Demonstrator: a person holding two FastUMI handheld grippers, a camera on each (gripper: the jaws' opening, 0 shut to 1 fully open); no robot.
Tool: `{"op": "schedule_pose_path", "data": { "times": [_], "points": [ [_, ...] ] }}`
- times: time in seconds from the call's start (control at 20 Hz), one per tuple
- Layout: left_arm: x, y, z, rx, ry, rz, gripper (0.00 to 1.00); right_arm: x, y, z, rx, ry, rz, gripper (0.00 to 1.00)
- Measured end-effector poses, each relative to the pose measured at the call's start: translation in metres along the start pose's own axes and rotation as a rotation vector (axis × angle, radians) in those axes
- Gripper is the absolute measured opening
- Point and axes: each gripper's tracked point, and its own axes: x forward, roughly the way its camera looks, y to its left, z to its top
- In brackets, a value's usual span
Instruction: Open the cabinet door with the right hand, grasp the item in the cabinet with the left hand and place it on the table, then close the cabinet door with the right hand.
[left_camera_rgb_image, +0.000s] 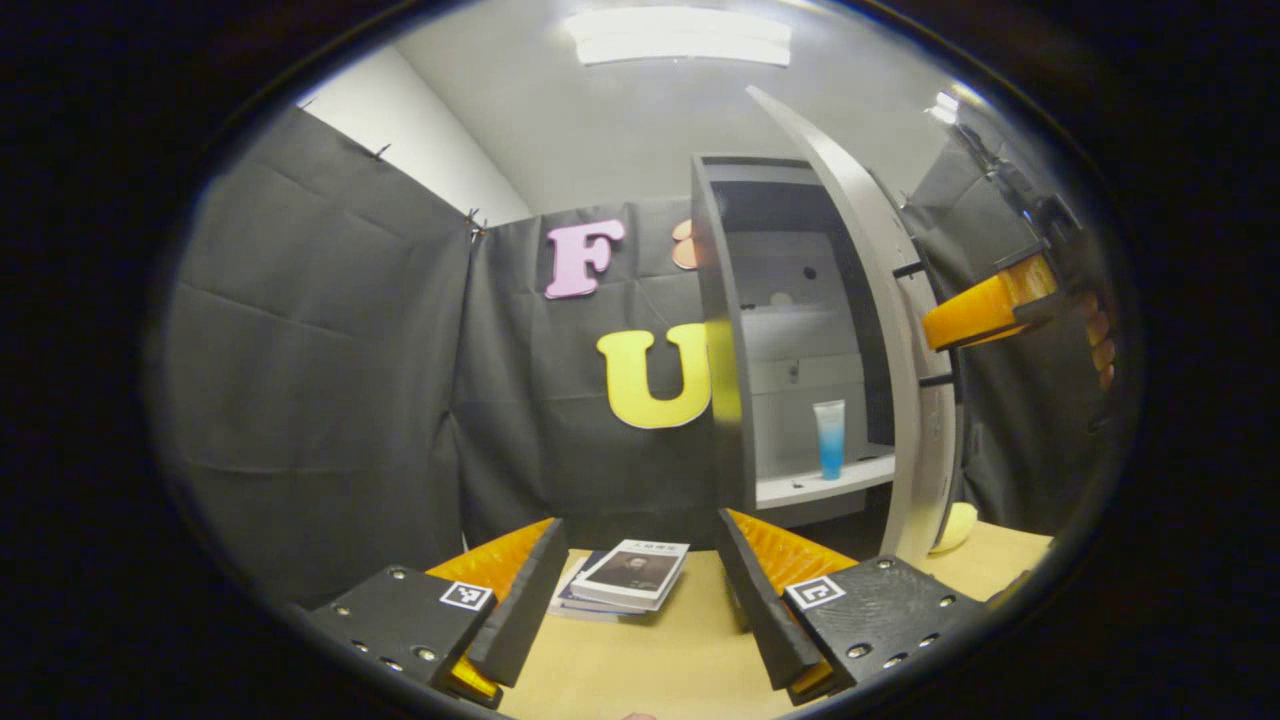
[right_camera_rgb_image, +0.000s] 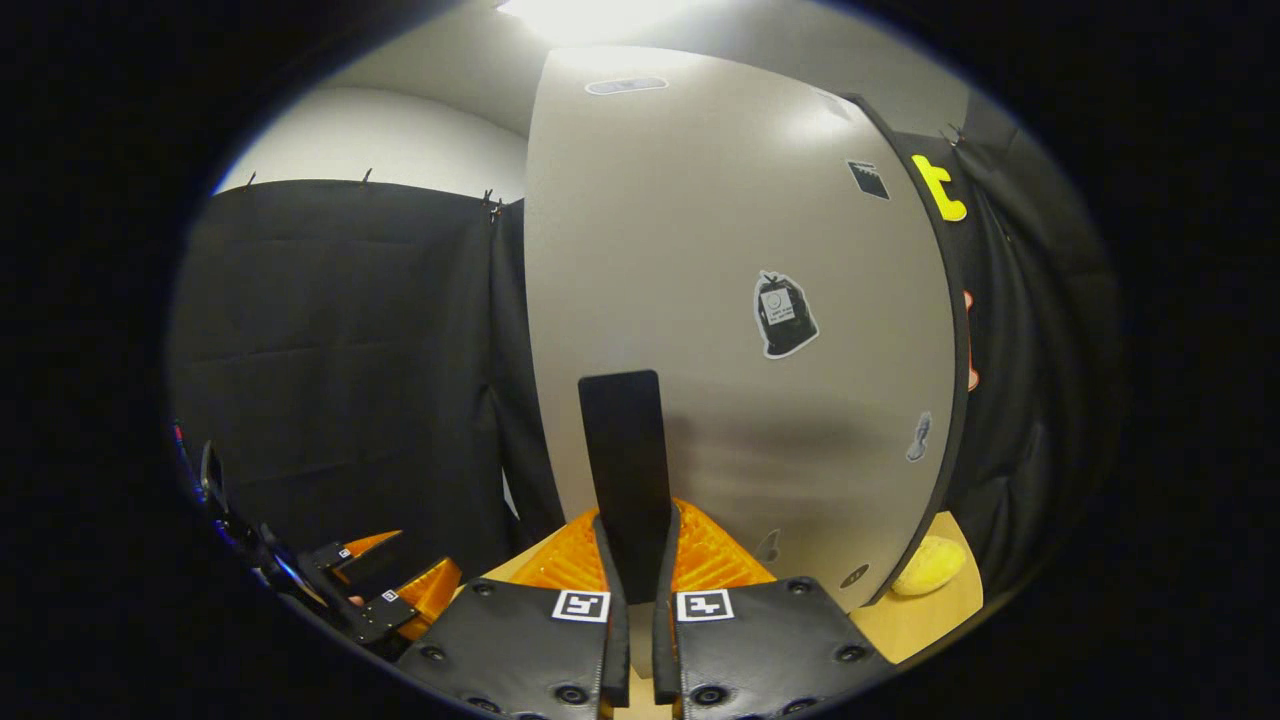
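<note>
The grey cabinet (left_camera_rgb_image: 722, 330) stands with its door (left_camera_rgb_image: 880, 330) swung wide. On its lower shelf (left_camera_rgb_image: 800, 488) a tube (left_camera_rgb_image: 829, 438), white on top and blue below, stands upright. My left gripper (left_camera_rgb_image: 640, 590) hovers open over the table in front of the cabinet, with nothing between its fingers. In the right gripper view the door's outer face (right_camera_rgb_image: 740, 330) is close up, and my right gripper (right_camera_rgb_image: 636, 530) is shut on the black door handle (right_camera_rgb_image: 622, 440). That right gripper (left_camera_rgb_image: 985, 310) also appears past the door's edge, held by a hand.
A stack of books (left_camera_rgb_image: 625, 578) lies on the wooden table (left_camera_rgb_image: 640, 660) just ahead of the left gripper. A yellow soft object (right_camera_rgb_image: 930, 565) rests on the table by the door's bottom. The left gripper (right_camera_rgb_image: 390, 590) shows low on the left.
</note>
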Motion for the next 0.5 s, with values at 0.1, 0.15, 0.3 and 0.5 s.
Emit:
{"op": "schedule_pose_path", "data": {
  "times": [0.1,0.15,0.3,0.5],
  "points": [
    [0.0,-0.023,0.009,0.008,-0.014,-0.026,0.9,0.001,-0.004,-0.005,0.004,-0.003,0.018,0.12],
    [0.0,-0.035,0.013,0.009,-0.021,-0.039,0.9,-0.005,-0.008,-0.005,0.009,-0.004,0.027,0.12],
    [0.003,-0.075,0.02,-0.017,-0.027,-0.085,0.9,-0.025,-0.017,-0.001,0.013,-0.016,0.048,0.08],
    [0.003,-0.122,0.023,-0.04,-0.013,-0.133,0.9,-0.034,-0.028,-0.001,-0.004,-0.022,0.04,0.07]
  ]
}}
